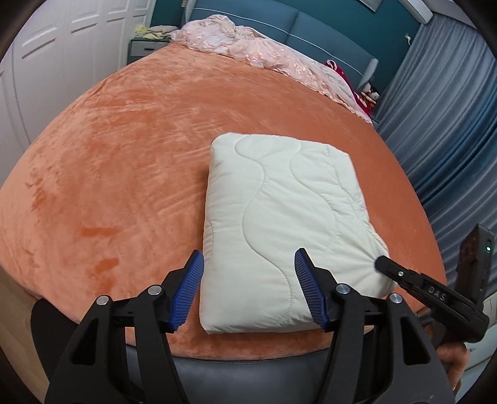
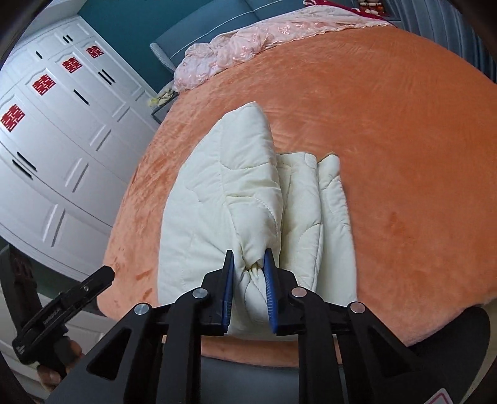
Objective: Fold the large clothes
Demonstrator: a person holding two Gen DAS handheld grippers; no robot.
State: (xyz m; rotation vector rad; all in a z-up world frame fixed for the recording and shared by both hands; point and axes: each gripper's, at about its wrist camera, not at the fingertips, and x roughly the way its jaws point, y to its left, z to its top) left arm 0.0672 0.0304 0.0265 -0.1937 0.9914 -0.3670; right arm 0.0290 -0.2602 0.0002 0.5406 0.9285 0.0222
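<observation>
A cream quilted garment (image 1: 279, 223) lies folded into a thick rectangle on the orange bed (image 1: 124, 161). My left gripper (image 1: 248, 270) is open, its blue pads either side of the bundle's near left part, holding nothing. My right gripper (image 2: 248, 264) is shut on a pinched fold of the cream garment (image 2: 236, 192) at its near right corner; the stacked layers show beside it. The right gripper also shows in the left wrist view (image 1: 383, 264), touching that corner. The left gripper shows at the lower left of the right wrist view (image 2: 104, 273).
A crumpled pink cloth (image 1: 248, 46) lies along the bed's far side against a blue headboard (image 1: 310, 28). White wardrobes (image 2: 56, 149) stand on the left, grey-blue curtains (image 1: 450, 124) on the right. A dark padded edge (image 1: 248, 373) runs below the bed's near side.
</observation>
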